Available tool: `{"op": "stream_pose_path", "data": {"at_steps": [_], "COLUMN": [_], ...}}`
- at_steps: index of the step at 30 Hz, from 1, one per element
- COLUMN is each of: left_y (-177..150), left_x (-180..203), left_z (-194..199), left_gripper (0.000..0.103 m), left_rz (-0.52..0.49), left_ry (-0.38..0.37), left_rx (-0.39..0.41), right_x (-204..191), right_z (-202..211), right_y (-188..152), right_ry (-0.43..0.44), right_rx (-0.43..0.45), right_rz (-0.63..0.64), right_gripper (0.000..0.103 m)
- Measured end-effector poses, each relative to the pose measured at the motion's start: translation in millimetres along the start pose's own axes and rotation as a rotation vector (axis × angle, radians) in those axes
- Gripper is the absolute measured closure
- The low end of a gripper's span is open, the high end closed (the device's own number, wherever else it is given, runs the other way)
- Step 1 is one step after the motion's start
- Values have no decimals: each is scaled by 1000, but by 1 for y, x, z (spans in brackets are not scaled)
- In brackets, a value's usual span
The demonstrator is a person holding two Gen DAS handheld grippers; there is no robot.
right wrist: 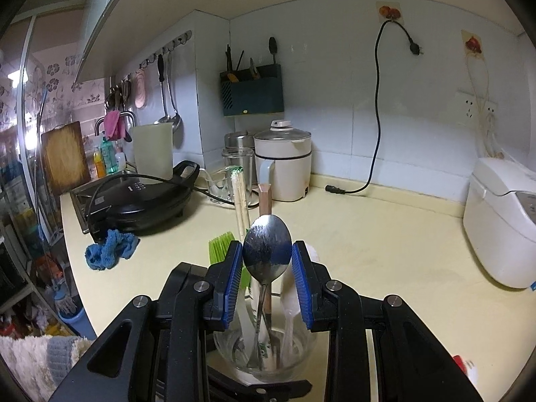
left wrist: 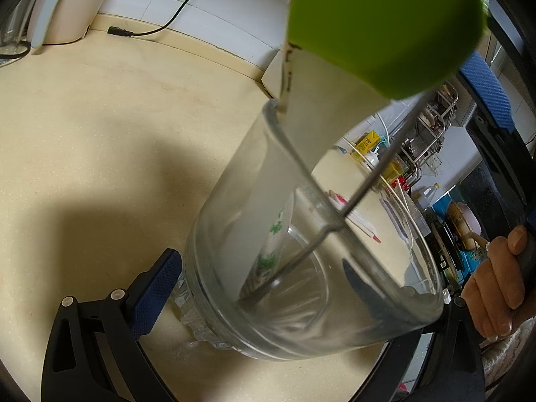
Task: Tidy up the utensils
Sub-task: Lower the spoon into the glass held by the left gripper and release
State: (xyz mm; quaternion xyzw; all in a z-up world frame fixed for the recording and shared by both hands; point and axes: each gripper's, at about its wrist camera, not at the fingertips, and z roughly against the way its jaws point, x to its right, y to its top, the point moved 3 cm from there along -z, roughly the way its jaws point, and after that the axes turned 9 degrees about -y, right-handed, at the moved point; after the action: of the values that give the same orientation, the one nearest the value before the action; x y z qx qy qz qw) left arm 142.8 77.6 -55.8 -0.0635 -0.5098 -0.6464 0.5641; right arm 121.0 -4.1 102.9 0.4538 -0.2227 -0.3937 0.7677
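Clear glass point(right wrist: 264, 358) on cream counter, steel spoon point(right wrist: 267, 251) bowl-up inside among other utensils.

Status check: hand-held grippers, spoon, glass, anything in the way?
Right hand-held gripper shut on spoon, handle down in glass. Left hand-held gripper shut on glass. Nothing in the way.

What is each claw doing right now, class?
Left claw: closed on the glass jar.
Right claw: closed on the metal spoon, its handle down in the jar.
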Motion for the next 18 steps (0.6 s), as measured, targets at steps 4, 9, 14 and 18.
{"op": "stream_pose_path", "data": {"at_steps": [4, 9, 14, 18], "left_y": [0, 0, 0, 0], "left_x": [0, 0, -1, -1], "left_z": [0, -1, -1, -1], "left_gripper": [3, 3, 3, 3], "left_rz": [0, 0, 0, 0], "left_ry": [0, 0, 0, 0], "left_rx": [0, 0, 0, 0], "right_x": [3, 17, 41, 66], "right_z": [-2, 9, 20, 27], "right_y": [1, 5, 0, -13], "right_ry": [-10, -35, -103, -192], "right_rx": [-1, 48, 82, 86], "right_rz": [-23, -78, -135, -161], "right_gripper": [72, 71, 71, 70]}}
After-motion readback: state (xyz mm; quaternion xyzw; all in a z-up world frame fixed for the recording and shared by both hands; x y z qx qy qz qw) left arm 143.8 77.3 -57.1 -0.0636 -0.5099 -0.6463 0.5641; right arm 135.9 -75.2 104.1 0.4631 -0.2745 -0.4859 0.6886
